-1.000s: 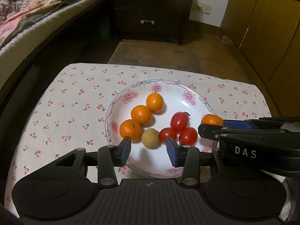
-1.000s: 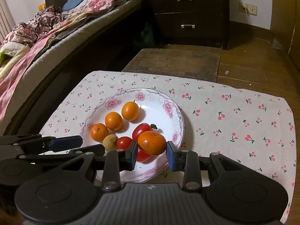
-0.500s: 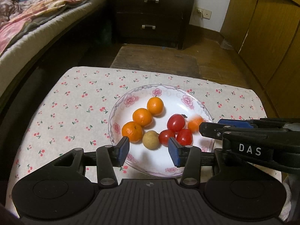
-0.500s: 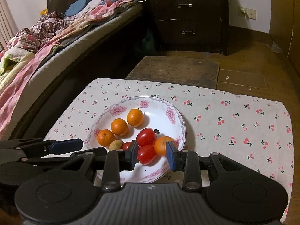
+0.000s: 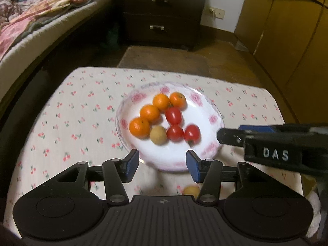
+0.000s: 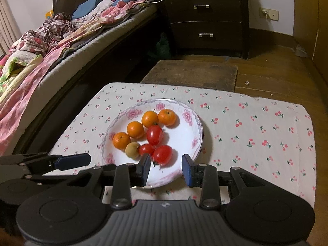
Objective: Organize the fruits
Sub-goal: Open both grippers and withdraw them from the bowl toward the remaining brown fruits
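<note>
A white floral plate (image 5: 213, 121) (image 6: 190, 135) sits on a cherry-print cloth. It holds several oranges (image 5: 139, 127) (image 6: 167, 117), three red tomatoes (image 5: 191, 133) (image 6: 162, 154) and a small tan fruit (image 5: 157, 135) (image 6: 132, 149). Another small tan fruit (image 5: 191, 191) lies on the cloth near the plate's front edge. My left gripper (image 5: 162, 165) is open and empty at the plate's near rim. My right gripper (image 6: 165, 170) is open and empty, just behind the nearest tomato; it also shows in the left wrist view (image 5: 246, 135).
The cloth (image 6: 256, 135) covers a low table. A bed (image 6: 51, 47) runs along the left. A dark drawer chest (image 6: 207, 22) stands at the back and a worn wooden board (image 6: 192, 73) lies beyond the table. Wooden cabinets (image 5: 287, 37) are on the right.
My right gripper let go of the orange, which now sits on the plate at the end of the orange row. Both grippers pulled back and up from the plate.
</note>
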